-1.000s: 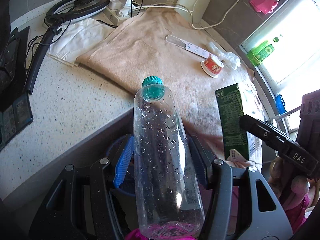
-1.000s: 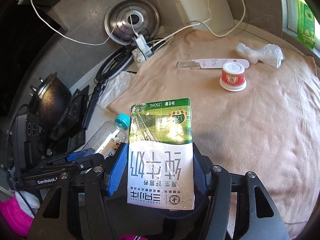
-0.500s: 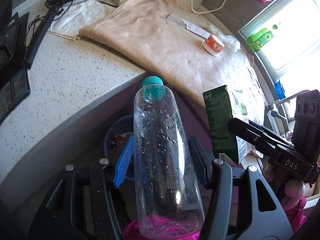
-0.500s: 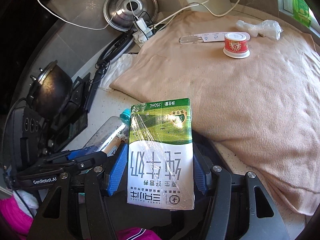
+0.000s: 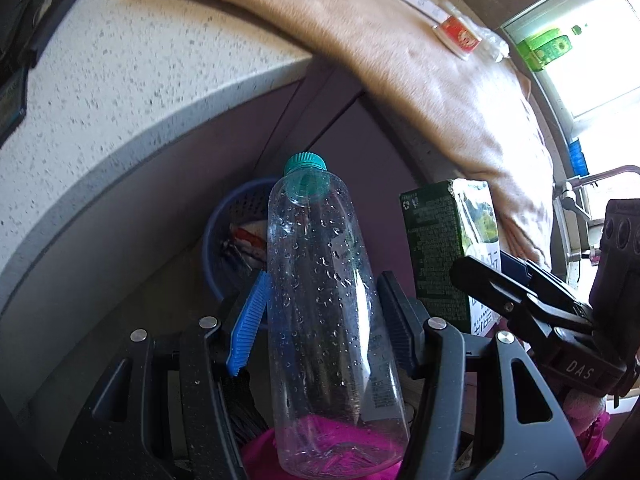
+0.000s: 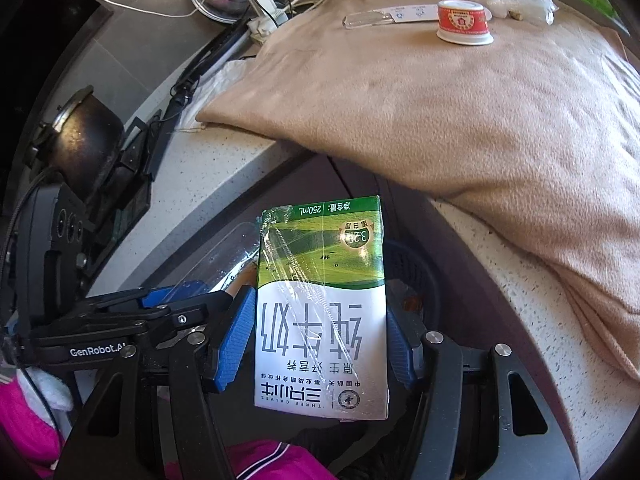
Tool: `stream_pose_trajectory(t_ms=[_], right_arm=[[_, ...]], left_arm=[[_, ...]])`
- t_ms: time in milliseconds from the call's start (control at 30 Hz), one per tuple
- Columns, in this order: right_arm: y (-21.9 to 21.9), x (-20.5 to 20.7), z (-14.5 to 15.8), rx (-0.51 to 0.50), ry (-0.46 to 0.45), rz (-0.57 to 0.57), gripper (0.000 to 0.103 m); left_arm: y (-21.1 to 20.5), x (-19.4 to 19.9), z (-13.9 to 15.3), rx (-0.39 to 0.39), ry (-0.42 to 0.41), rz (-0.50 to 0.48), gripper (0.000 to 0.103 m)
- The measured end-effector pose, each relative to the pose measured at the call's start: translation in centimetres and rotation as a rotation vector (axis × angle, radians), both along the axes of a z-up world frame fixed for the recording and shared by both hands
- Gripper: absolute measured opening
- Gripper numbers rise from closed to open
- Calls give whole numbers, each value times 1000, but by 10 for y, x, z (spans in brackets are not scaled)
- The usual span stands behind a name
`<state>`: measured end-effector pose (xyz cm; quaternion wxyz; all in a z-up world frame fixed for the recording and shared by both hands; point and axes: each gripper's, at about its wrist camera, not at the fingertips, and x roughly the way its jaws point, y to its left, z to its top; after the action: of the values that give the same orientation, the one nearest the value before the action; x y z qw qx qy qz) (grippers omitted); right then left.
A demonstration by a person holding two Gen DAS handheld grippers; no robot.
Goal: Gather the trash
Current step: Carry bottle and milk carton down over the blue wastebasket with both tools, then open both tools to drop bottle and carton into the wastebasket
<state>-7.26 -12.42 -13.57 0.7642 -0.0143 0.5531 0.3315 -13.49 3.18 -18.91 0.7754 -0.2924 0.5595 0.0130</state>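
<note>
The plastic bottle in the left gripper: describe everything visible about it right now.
The plastic bottle is clear, seemingly empty, with water droplets clinging inside its wall and a teal screw cap closed on top. A pale label patch shows low on one side. It is clamped around its mid body by the left gripper, blue pads pressing both sides, cap pointing away from the camera. It is held off the counter, in front of the blue basket below. The milk carton is beside it, apparently not touching.
</note>
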Motion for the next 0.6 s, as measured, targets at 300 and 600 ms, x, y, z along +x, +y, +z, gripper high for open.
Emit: stream_pose_trajectory(t_ms=[300, 600], right_arm=[[1, -5, -36, -66, 33, -5, 60], [5, -3, -74, -139, 59, -13, 60]], left_arm=[[-1, 13, -39, -33, 90, -16, 58], [-4, 28, -71, -21, 158, -42, 58]])
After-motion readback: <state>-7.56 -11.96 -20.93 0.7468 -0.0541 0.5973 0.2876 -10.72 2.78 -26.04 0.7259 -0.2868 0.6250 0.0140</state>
